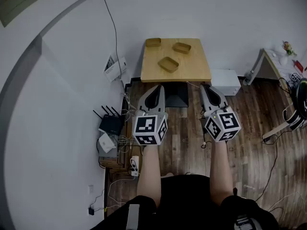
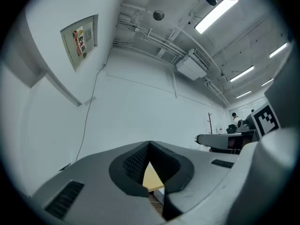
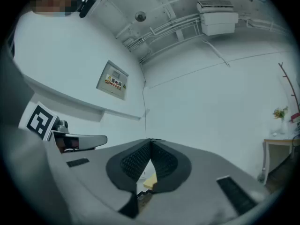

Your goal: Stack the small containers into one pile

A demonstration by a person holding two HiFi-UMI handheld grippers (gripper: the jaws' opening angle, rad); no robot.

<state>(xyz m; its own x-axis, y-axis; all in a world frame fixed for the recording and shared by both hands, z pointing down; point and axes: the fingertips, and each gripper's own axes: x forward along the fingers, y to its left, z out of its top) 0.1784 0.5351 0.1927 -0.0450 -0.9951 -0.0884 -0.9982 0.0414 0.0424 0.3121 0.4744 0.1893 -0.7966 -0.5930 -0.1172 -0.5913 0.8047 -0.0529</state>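
white wall [image 1: 216,13] fills the top and left of our head view, and dark wood-plank floor [image 1: 249,123] runs below it. against the wall stands a light wooden table [image 1: 194,71], with a white box [image 1: 225,82] on the floor just beside its right edge. we hold both tongs out level over the floor, short of the table and well apart from everything on it. our left gripper [image 1: 159,88] has its jaws pressed together with nothing between them. our right gripper [image 1: 203,87] is the same, its pads meeting at the tips and empty. smallest are the three brown containers, lying singly on the tabletop without touching: one container [image 1: 153,42] at the far left corner, a second [image 1: 182,47] to its right, a third [image 1: 168,64] nearer us, towards the middle.
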